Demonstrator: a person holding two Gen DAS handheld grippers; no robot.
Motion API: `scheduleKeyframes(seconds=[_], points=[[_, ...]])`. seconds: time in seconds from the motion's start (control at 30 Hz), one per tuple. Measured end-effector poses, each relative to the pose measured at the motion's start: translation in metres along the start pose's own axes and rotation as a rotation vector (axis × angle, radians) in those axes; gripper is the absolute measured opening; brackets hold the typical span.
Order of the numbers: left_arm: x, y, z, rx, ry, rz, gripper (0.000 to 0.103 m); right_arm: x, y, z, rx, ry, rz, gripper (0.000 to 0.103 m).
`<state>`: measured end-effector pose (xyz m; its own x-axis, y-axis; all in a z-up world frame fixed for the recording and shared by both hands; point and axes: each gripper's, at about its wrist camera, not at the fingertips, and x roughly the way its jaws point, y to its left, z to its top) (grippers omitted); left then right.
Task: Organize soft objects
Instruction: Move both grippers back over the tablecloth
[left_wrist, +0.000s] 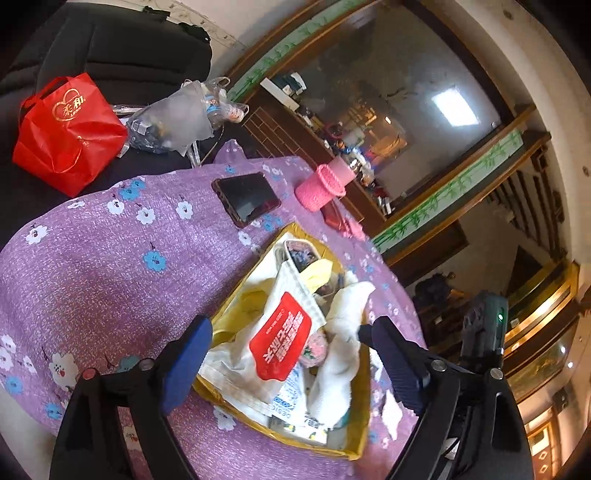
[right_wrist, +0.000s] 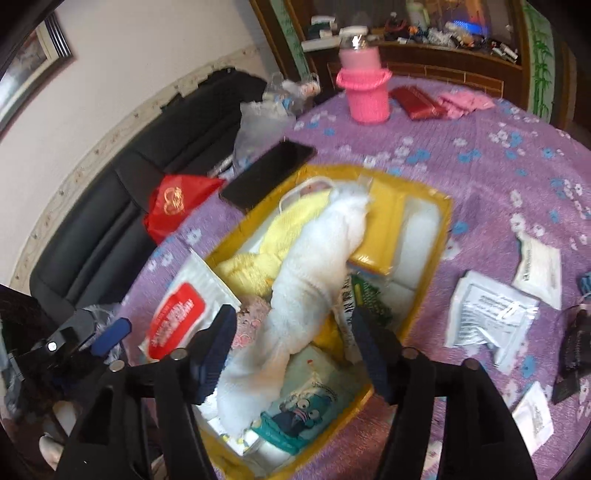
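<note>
The right gripper (right_wrist: 291, 354) has its jaws spread, and the white towel (right_wrist: 314, 280) runs up between them, touching neither that I can see. The towel lies lengthwise in the yellow box (right_wrist: 436, 229), draped over a yellow cloth (right_wrist: 280, 236) and a cartoon-print pack (right_wrist: 299, 413). The left gripper (left_wrist: 284, 354) also has its jaws spread, hovering over the box's (left_wrist: 354, 443) near end, where a red-labelled wipes pack (left_wrist: 280, 339) lies between them beside the towel (left_wrist: 343, 332). The box sits on the desk's purple floral cloth (left_wrist: 110, 266), near a phone (left_wrist: 245, 197) and a pink knitted bottle holder (left_wrist: 325, 184).
</note>
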<state>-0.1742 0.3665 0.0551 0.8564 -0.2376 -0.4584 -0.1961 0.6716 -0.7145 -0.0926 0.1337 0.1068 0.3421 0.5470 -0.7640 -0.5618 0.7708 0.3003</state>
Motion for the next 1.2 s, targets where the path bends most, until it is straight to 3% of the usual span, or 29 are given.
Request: scheduleKeyframes(seconds=[0.07, 0.23, 0.4, 0.5, 0.8, 1.03, 1.2], points=[[-0.005, -0.002, 0.0, -0.003, -0.015, 0.0, 0.091, -0.015, -0.006, -0.003, 0.02, -0.034, 0.01, 0.072], [-0.01, -0.017, -0.005, 0.033, -0.022, 0.01, 0.092, -0.046, -0.029, -0.023, 0.088, -0.097, 0.026, 0.074], [-0.01, -0.053, -0.018, 0.158, -0.014, 0.02, 0.095, -0.082, -0.07, -0.051, 0.182, -0.17, 0.011, 0.074], [-0.008, -0.074, -0.029, 0.23, 0.005, -0.001, 0.096, -0.11, -0.107, -0.069, 0.263, -0.23, -0.028, 0.079], [0.031, -0.143, -0.089, 0.426, 0.185, -0.068, 0.096, -0.16, -0.216, -0.135, 0.559, -0.345, -0.116, 0.082], [0.073, -0.182, -0.139, 0.496, 0.377, -0.095, 0.096, -0.168, -0.246, -0.161, 0.604, -0.347, -0.142, 0.082], [0.098, -0.209, -0.177, 0.654, 0.424, -0.007, 0.096, -0.165, -0.261, -0.162, 0.606, -0.313, -0.235, 0.085]])
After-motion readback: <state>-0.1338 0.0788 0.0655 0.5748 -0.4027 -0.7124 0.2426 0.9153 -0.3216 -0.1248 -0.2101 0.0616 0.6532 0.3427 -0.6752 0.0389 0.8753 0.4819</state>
